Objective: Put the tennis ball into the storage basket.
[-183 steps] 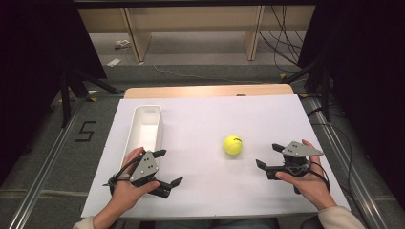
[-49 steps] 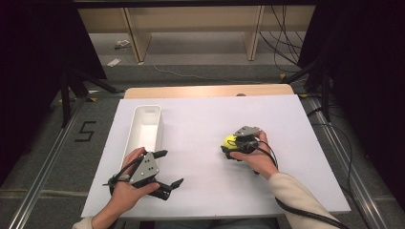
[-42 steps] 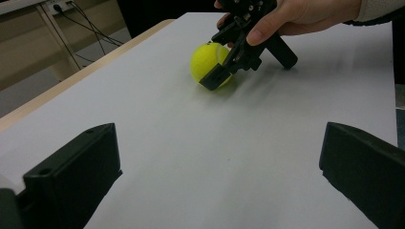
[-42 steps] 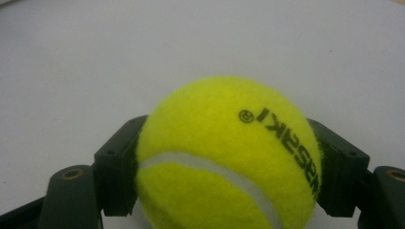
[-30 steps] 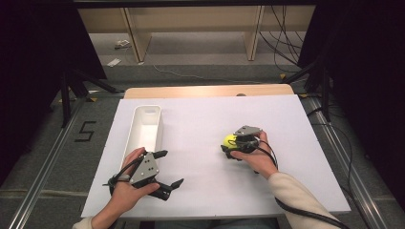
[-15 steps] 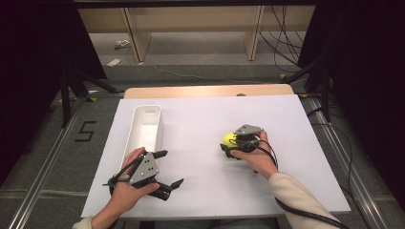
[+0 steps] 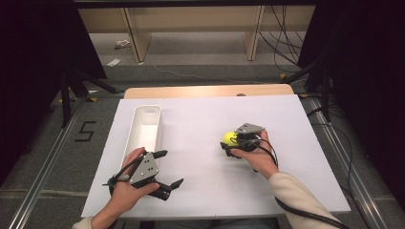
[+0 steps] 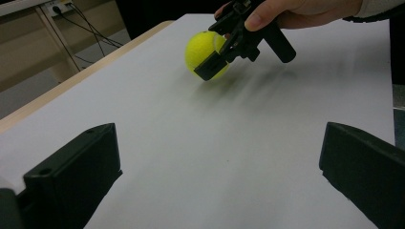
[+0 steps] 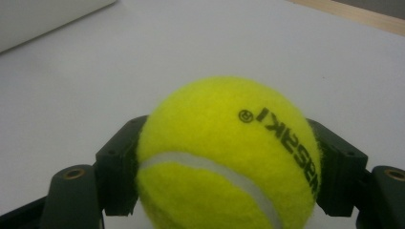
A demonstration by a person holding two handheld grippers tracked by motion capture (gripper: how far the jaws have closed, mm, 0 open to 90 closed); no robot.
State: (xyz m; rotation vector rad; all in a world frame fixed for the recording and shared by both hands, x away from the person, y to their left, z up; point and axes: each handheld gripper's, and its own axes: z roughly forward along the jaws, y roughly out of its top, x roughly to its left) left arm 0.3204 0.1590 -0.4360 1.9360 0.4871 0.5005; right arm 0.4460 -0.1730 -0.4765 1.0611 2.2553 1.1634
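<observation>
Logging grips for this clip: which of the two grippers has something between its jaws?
The right gripper: its jaws clamp the yellow tennis ball. The left gripper, near the white bin, stands open with nothing between them.

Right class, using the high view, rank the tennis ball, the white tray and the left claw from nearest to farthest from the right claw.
1. Tennis ball: gripped in the right claw.
2. White tray: to the left, along the mat's left side.
3. Left claw: lower left, open, near the front edge; only slightly farther than the tray.

White table (image 7: 296, 191) w/ white bin (image 7: 145, 126) at left, tennis ball (image 7: 229, 138) mid-right.
</observation>
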